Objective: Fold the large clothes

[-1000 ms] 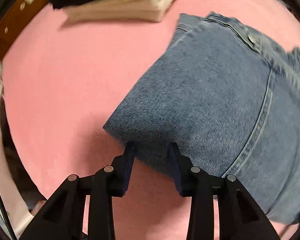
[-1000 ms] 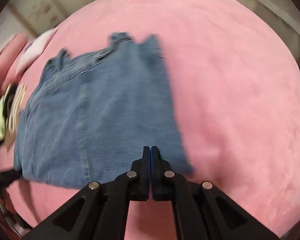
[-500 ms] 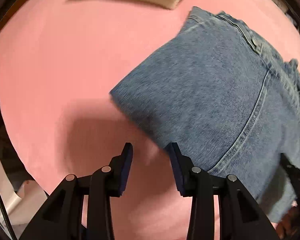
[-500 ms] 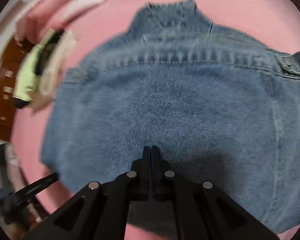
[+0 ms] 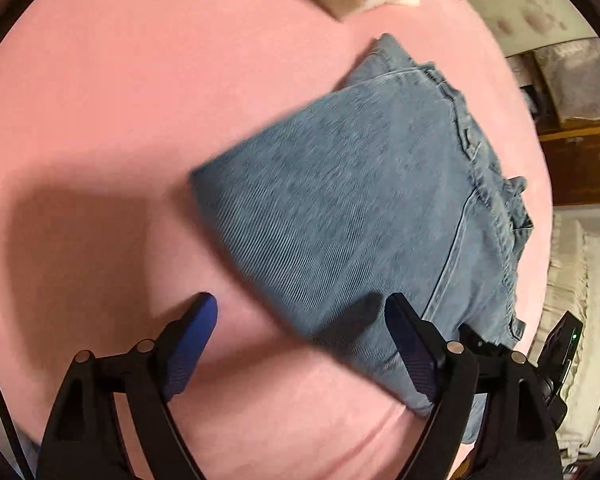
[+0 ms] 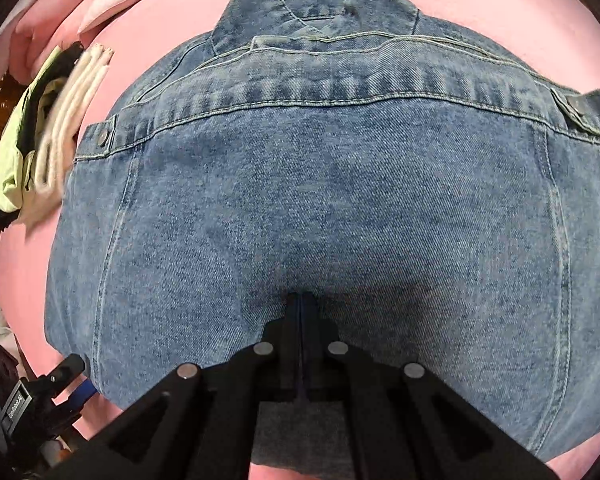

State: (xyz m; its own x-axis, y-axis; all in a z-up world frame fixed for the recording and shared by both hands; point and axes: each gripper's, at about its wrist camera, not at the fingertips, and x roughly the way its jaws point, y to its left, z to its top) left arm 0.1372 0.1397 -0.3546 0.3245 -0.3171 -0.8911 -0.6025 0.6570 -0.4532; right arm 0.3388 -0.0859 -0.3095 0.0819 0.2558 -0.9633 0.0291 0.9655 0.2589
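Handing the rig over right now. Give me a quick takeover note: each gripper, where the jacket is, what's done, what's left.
Left gripper: open, nothing between the pads; the jaws have just been opening, hovering at the near corner of the denim jacket.
Right gripper: shut, holding nothing, tips down on the middle of the jacket; whether it presses the cloth I cannot tell.
Jacket: lies folded into a compact block on the pink bed cover, collar at the far end.
Stack of folded clothes sits beyond it, apart.
Done: jacket folded and released.
Left, probably: smooth it and move it to the stack.
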